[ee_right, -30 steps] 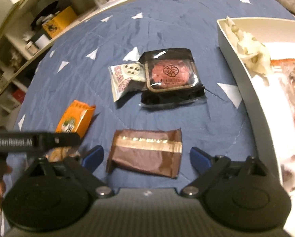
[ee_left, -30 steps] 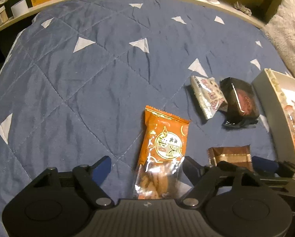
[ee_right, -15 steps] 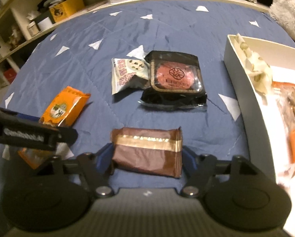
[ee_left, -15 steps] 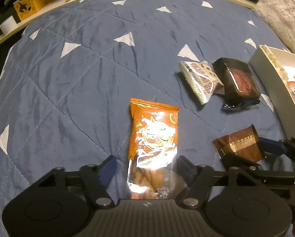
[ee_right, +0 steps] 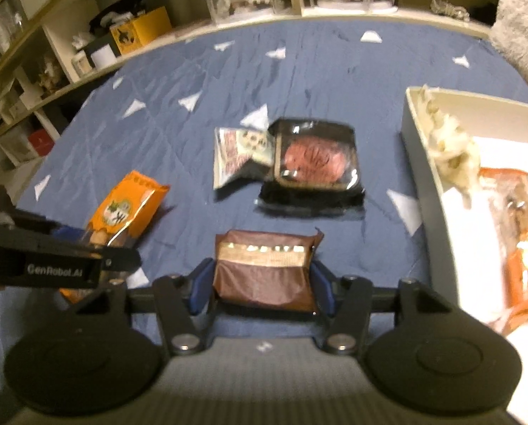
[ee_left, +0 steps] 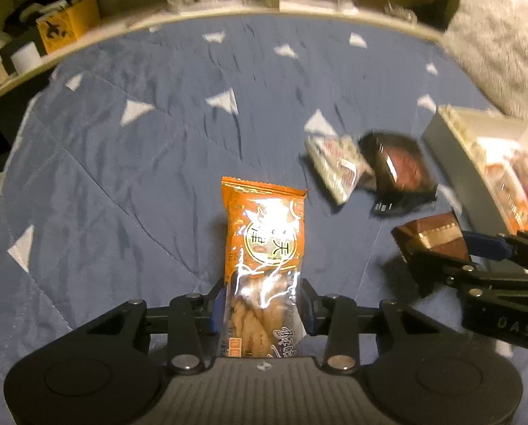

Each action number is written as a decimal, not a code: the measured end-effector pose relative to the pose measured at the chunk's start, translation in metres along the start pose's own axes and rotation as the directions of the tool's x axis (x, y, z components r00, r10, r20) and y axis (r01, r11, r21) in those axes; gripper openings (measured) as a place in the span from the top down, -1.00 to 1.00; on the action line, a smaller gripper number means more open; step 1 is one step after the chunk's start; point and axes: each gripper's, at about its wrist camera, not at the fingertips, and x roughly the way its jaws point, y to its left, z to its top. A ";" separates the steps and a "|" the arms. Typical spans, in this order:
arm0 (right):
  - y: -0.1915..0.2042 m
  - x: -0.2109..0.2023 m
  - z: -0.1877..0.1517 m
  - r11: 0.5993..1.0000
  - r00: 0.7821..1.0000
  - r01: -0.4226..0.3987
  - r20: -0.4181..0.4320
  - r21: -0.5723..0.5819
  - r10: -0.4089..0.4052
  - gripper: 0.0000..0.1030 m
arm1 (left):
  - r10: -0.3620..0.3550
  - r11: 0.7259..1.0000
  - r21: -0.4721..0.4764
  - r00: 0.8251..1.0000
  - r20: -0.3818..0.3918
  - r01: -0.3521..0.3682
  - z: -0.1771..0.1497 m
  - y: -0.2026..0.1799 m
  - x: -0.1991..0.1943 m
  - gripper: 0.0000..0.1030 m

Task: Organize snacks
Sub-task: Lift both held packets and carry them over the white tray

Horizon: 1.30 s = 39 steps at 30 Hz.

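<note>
Bottom centre, left view: left gripper (ee_left: 262, 306), fingers just closed, pinching orange packet (ee_left: 262, 233). Bottom centre, right view: right gripper (ee_right: 262, 285), fingers just closed, clamping brown packet (ee_right: 265, 276). Mid-frame on quilt (ee_right: 158, 131): white packet (ee_right: 241, 154) touching black tray (ee_right: 315, 163). Right edge: box (ee_right: 423, 148) holding snacks.

A blue quilted bedspread (ee_right: 200, 81) scattered with white triangles carries the snacks. On it lie a white printed snack packet (ee_right: 241, 152) touching a black-wrapped round cake (ee_right: 315, 157), with an open white box (ee_right: 421, 148) of packets at the right edge. Whether the orange packet (ee_left: 264, 226) and brown packet (ee_right: 265, 269) rest on the cloth cannot be told.
</note>
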 end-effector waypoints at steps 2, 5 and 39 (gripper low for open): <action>-0.001 -0.009 0.003 1.000 1.000 0.004 0.026 0.002 -0.004 -0.23 | 0.000 1.000 -0.018 0.999 0.038 0.000 0.001 0.000 -0.011 0.18; -0.008 -0.027 0.009 1.000 0.997 -0.001 0.072 0.012 0.001 -0.23 | 0.002 0.999 -0.040 0.997 0.073 0.001 0.002 -0.003 -0.024 0.18; -0.174 -0.160 0.008 0.950 0.930 0.241 0.232 0.198 -0.284 -0.24 | -0.243 0.968 0.005 0.939 0.243 0.249 0.043 -0.179 -0.057 0.18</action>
